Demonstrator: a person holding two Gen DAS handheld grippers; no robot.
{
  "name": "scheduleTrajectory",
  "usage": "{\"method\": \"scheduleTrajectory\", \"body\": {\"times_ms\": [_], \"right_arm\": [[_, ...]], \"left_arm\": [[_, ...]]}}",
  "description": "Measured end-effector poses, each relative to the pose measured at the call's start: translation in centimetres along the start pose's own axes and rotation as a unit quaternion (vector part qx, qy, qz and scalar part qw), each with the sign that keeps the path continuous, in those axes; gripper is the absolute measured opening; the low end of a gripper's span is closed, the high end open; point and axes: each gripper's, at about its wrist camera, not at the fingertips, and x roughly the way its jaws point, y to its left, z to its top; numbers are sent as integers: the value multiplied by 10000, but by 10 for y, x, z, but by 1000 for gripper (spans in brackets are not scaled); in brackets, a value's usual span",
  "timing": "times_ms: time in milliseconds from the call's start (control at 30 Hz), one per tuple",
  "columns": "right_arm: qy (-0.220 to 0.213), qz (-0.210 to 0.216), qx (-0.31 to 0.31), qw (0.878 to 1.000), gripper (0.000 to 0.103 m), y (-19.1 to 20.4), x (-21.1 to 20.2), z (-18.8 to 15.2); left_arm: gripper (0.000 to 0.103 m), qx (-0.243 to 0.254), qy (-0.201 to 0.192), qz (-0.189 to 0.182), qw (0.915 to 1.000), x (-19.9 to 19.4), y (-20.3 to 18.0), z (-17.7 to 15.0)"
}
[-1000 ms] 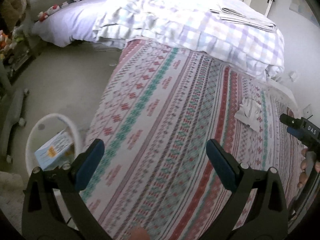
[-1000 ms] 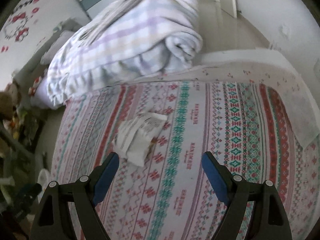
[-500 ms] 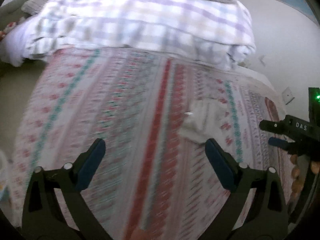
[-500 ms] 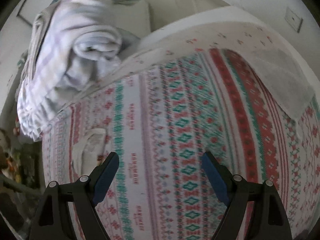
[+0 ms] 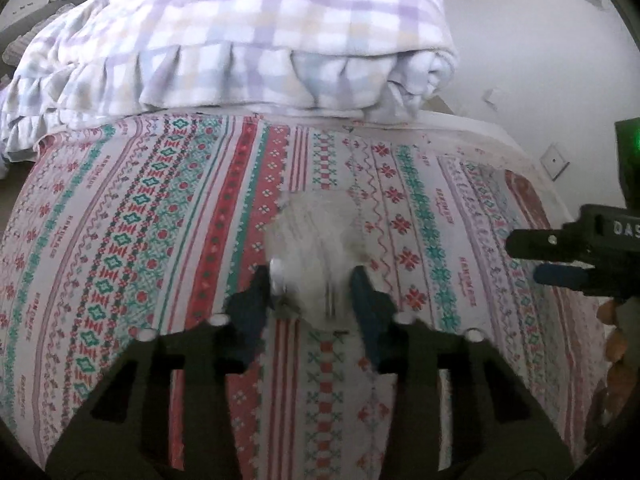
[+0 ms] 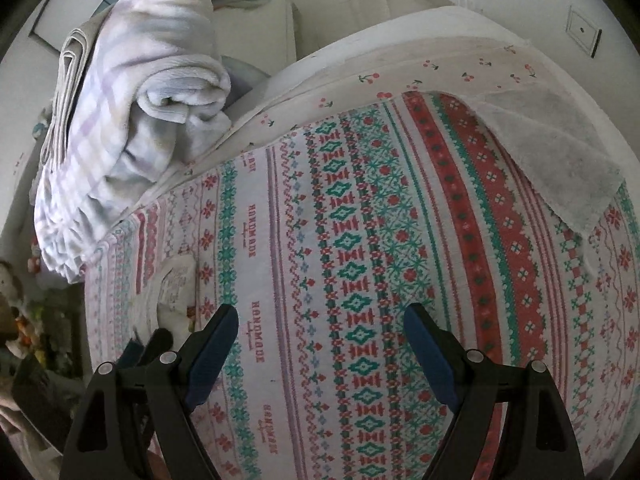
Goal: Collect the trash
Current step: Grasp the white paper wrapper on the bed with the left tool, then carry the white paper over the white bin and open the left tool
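Observation:
A crumpled white wrapper (image 5: 310, 240) lies on the patterned bedspread (image 5: 140, 220). My left gripper (image 5: 311, 292) straddles its near end, fingers closed in against its two sides; the view is blurred. The same wrapper shows at the left in the right wrist view (image 6: 174, 284), with the left gripper's dark tip (image 6: 154, 344) beside it. My right gripper (image 6: 320, 344) is open and empty above the bedspread (image 6: 360, 240), to the right of the wrapper. It shows at the right edge of the left wrist view (image 5: 560, 256).
A folded purple-checked blanket (image 5: 240, 40) is piled on the far end of the bed, also in the right wrist view (image 6: 132, 92). A white cloth (image 6: 560, 152) lies at the bed's right edge. A wall (image 5: 520, 60) stands behind. Clutter (image 6: 24, 328) sits beside the bed, left.
My left gripper swung right from the floor bin, moved onto the wrapper and its fingers closed in around it. My right gripper turned right, away from the wrapper.

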Motion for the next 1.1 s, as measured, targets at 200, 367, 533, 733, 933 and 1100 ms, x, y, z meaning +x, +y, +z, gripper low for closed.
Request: {"method": "scheduleTrajectory", "body": {"times_ms": [200,367,533,733,933,1100], "right_arm": [[-82,88,-332,9994,86,24,-17,-15],[-69,174,-832,9964,86,51,-32,-36],[-25,300,-1315,9909,86,83,-42,-65],[29,487,-1839,9817,86,119,-51,-101],[51,614,-2189,9738,86,155,-52,-131],[72,623,-2503,9661,86,185,-46,-155]], "left_arm": [[17,57,-83,102,9999,-42,13,-8],[17,-158,-153,185,9996,-74,33,-17],[15,-132,-276,427,9986,-111,52,-32],[15,-185,-390,707,9966,-150,82,-50],[15,-419,-498,953,9933,-183,123,-69],[15,-673,-602,1119,9896,-209,157,-83]]}}
